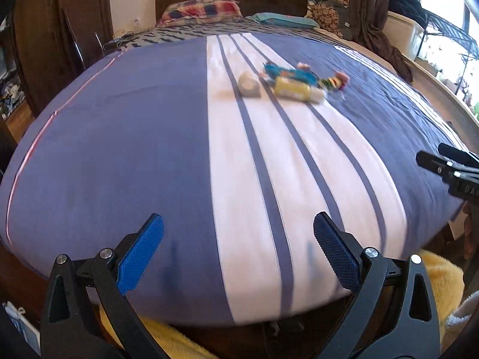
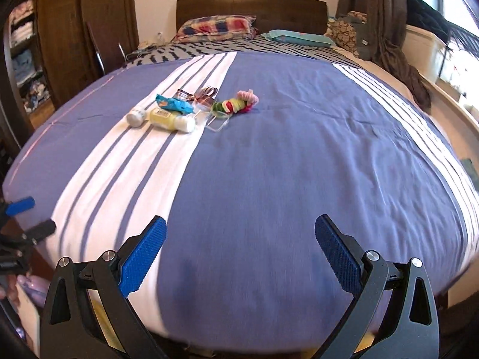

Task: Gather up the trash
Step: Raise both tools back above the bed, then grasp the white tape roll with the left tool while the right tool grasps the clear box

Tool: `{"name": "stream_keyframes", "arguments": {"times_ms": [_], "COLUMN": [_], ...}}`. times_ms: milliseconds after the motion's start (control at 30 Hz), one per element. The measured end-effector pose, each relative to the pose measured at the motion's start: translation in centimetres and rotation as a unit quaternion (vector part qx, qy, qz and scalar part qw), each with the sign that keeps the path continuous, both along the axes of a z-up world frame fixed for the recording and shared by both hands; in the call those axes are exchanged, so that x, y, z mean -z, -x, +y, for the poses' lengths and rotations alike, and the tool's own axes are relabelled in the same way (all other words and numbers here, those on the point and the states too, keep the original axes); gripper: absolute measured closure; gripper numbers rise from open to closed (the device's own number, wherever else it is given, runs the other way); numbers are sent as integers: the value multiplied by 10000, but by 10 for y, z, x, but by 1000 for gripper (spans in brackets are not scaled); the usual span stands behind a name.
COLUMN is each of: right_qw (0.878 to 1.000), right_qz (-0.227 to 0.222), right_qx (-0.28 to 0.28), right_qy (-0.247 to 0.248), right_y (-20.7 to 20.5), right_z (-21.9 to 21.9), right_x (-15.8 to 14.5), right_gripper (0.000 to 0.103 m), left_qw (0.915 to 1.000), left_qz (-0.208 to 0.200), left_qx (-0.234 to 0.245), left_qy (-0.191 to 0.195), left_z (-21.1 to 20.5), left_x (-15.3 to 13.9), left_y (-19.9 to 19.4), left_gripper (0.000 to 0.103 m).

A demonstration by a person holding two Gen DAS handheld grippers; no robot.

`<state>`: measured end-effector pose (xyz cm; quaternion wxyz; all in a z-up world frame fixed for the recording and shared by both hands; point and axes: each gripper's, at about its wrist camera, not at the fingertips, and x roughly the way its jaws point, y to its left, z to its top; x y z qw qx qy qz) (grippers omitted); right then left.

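A cluster of trash lies mid-bed on the blue and white striped cover (image 2: 269, 155). It holds a yellow bottle with a white cap (image 2: 172, 119) (image 1: 298, 90), a small white bottle (image 2: 136, 116) (image 1: 248, 85), a teal wrapper (image 2: 173, 103) (image 1: 295, 74), a clear plastic piece (image 2: 217, 121), ribbon (image 2: 203, 94) and a coloured fuzzy bundle (image 2: 236, 104) (image 1: 335, 82). My left gripper (image 1: 238, 236) is open and empty over the bed's near edge. My right gripper (image 2: 239, 236) is open and empty, far short of the cluster.
Pillows (image 2: 215, 27) and a teal item (image 2: 299, 37) lie at the dark headboard (image 2: 251, 3). A wardrobe (image 2: 74, 24) stands left, curtains and a window (image 2: 443, 30) right. A yellow blanket (image 1: 437, 275) lies below the bed's foot.
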<state>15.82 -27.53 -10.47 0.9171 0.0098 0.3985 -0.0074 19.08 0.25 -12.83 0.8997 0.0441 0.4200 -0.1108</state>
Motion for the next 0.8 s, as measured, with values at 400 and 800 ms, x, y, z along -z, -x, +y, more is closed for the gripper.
{"name": "stream_keyframes", "arguments": {"times_ms": [400, 800], "right_qw": [9991, 9951], "right_qz": [259, 561], "right_qx": [-205, -643], "right_qy": [276, 500], "right_y": [-103, -168], "right_z": [0, 19], "right_x": [18, 31], "right_gripper": [19, 22], "left_qw": [9994, 9998], "left_qz": [-296, 124], "left_qx": [-196, -115], "left_qy": [-30, -104], "left_z": [-22, -53], "left_x": [-16, 10], "left_y": [-124, -203], "left_gripper": [9, 29]}}
